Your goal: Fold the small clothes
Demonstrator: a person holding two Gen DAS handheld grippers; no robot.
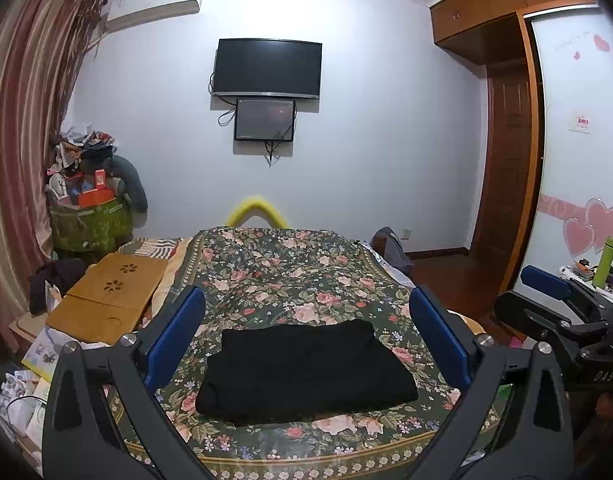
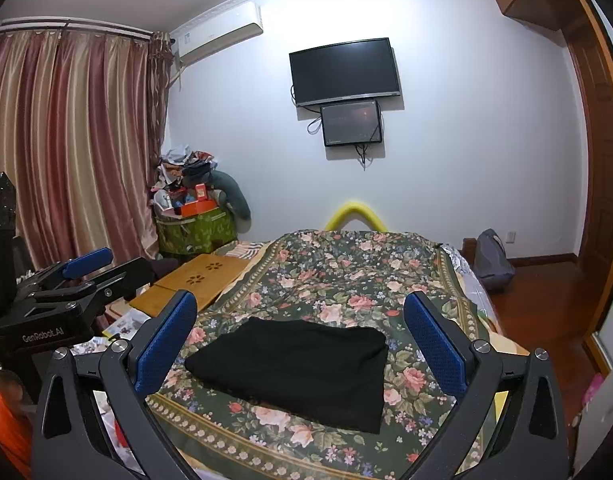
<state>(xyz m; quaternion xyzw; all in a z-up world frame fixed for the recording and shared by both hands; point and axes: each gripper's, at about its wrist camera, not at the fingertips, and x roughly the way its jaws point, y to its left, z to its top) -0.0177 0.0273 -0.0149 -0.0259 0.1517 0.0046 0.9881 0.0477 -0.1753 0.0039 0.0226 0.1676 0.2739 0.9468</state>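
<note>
Wide-open and empty, both grippers — left gripper [image 1: 306, 328], right gripper [image 2: 300, 332] — hover before folded black garment [image 1: 306, 372], lying crosswise on floral bedspread [image 1: 286, 272], roughly equidistant.

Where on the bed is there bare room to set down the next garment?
Free: the floral bedspread beyond the folded black garment, up to the far edge by the yellow cushion; also a strip right of the garment. Crowded: the left side, with the wooden lap desk and papers. Left gripper and right gripper are open, empty.
</note>
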